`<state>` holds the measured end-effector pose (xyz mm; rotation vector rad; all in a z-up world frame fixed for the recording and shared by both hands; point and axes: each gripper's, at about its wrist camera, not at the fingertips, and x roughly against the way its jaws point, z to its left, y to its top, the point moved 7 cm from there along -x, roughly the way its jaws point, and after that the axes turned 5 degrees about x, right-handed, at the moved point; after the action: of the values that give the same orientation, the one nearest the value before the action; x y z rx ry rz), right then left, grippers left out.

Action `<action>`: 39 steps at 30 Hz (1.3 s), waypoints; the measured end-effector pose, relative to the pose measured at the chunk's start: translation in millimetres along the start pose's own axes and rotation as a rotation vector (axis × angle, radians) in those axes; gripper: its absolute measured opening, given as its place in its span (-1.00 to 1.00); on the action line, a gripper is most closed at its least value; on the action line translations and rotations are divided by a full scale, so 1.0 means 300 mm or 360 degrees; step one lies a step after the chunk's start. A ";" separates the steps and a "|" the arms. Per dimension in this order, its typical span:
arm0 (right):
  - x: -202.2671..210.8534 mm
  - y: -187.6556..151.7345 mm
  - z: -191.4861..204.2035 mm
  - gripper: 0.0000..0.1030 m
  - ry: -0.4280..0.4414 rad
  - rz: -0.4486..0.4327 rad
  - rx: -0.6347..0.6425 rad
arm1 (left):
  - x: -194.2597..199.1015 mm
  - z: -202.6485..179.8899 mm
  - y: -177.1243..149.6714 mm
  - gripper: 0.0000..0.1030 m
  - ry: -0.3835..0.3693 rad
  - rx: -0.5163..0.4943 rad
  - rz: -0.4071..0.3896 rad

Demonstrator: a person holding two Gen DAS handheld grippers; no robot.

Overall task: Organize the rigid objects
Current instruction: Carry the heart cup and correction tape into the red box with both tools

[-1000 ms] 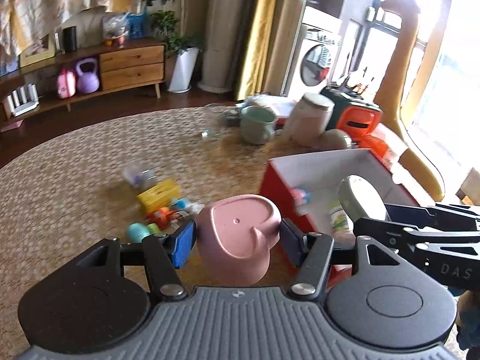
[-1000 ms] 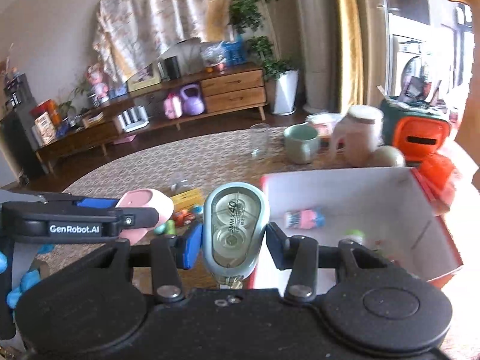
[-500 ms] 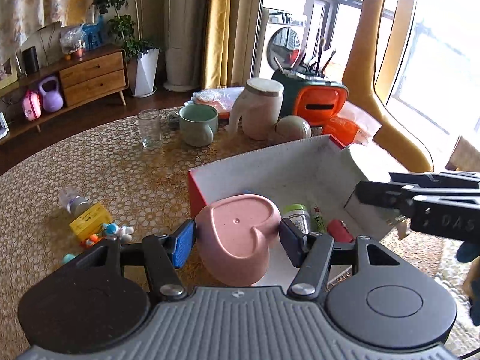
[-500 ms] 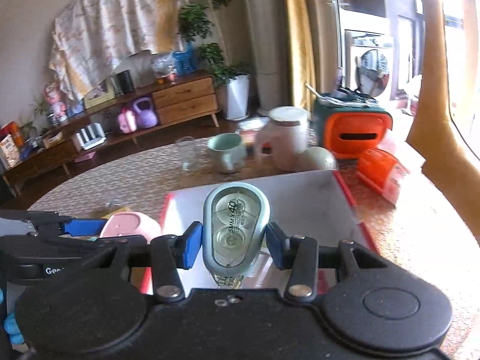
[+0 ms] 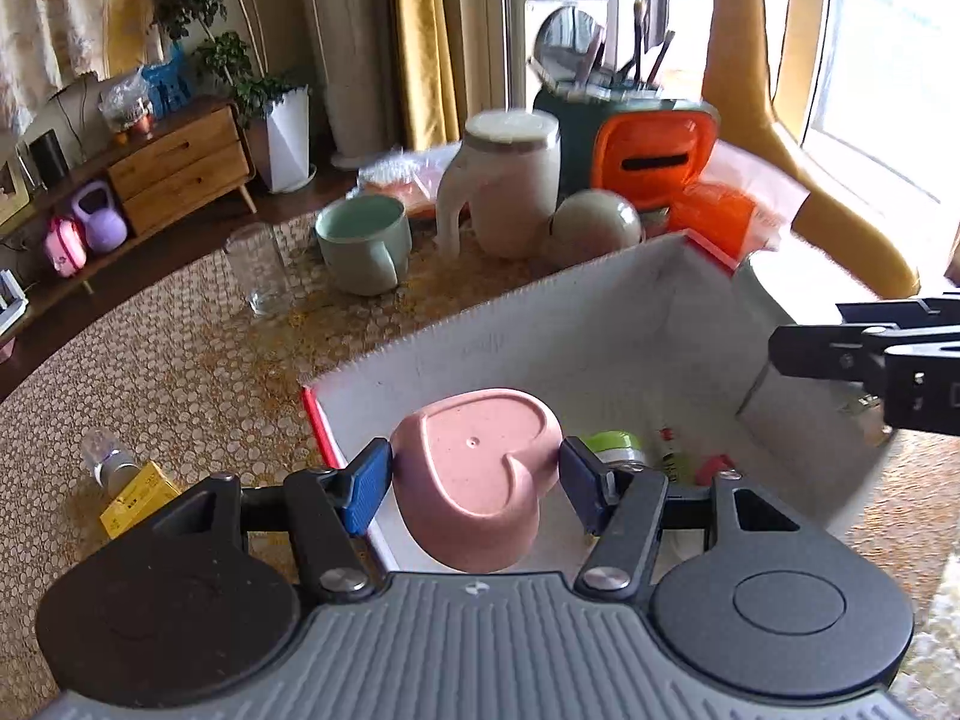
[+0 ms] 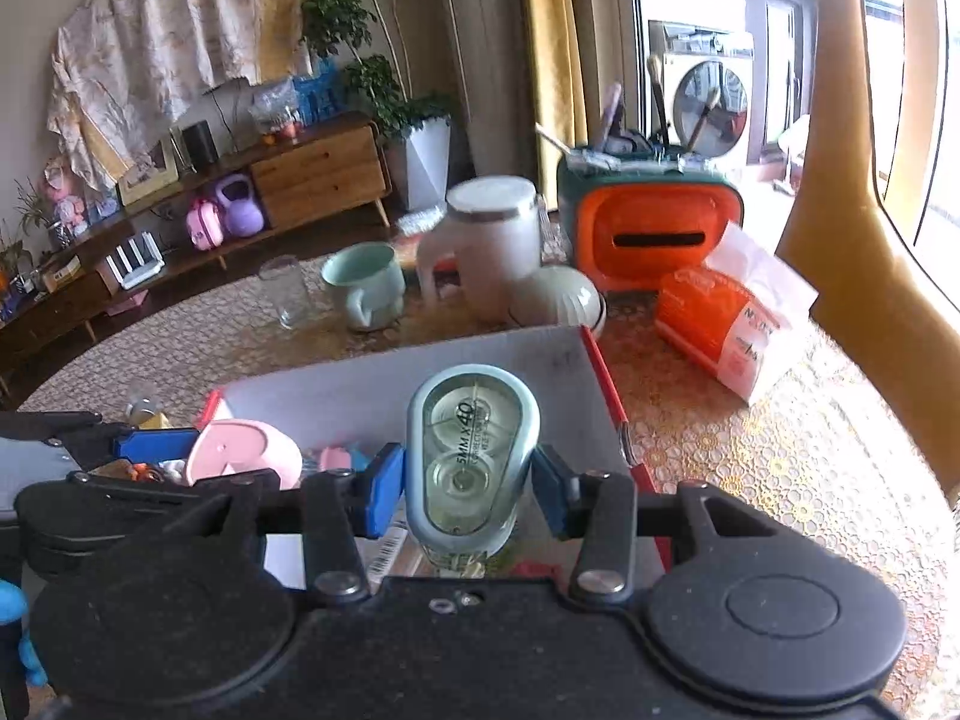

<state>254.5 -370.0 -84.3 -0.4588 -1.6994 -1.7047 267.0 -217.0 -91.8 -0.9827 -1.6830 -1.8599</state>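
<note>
The table (image 5: pixel 150 360), covered in a gold lace cloth, carries a red box (image 5: pixel 600 336) with white inner walls, open at the top and standing toward the table's right side. Behind the box, near the far edge, stand an orange case (image 5: pixel 654 153), a white jug (image 5: pixel 510 180), a green mug (image 5: pixel 363 243) and a glass (image 5: pixel 258 270); a yellow block (image 5: pixel 135 498) lies near the left edge. The left gripper (image 5: pixel 477 471) pinches a pink heart-shaped dish (image 5: pixel 480 474) between its blue pads (image 5: pixel 366 483), one pad pressed on each flank, and holds it above the box's near left corner, over the interior. A green-capped tube (image 5: pixel 612 444) lies on the box floor just beyond it. The right gripper (image 6: pixel 468 483) clamps a correction tape (image 6: pixel 471 456), upright between its pads (image 6: pixel 384 495), above the box near its right wall; from the left wrist camera that gripper (image 5: pixel 870 360) shows at the box's right side. Compared with half a second ago, both grippers have come further over the box: the dish then hung at the box's near wall, and the tape now sits deeper past the rim, with the far wall closer in both views. Both grips are unchanged.
</note>
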 end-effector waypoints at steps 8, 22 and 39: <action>-0.148 -0.031 -0.048 -0.11 -0.0039 0.0135 -0.0021 | -0.139 -0.061 -0.032 0.18 0.0056 -0.0073 0.0153; -0.271 -0.071 -0.034 -0.12 -0.0048 0.0282 0.0076 | -0.267 -0.095 -0.059 0.18 0.0096 -0.0103 0.0362; -0.327 -0.126 -0.019 -0.10 -0.0046 0.0449 0.0085 | -0.335 -0.109 -0.120 0.14 -0.0025 -0.0047 0.0637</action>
<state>299.7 -357.6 -178.6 -0.6666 -1.6107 -1.4526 299.1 -256.7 -191.0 -1.2438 -1.3478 -1.6169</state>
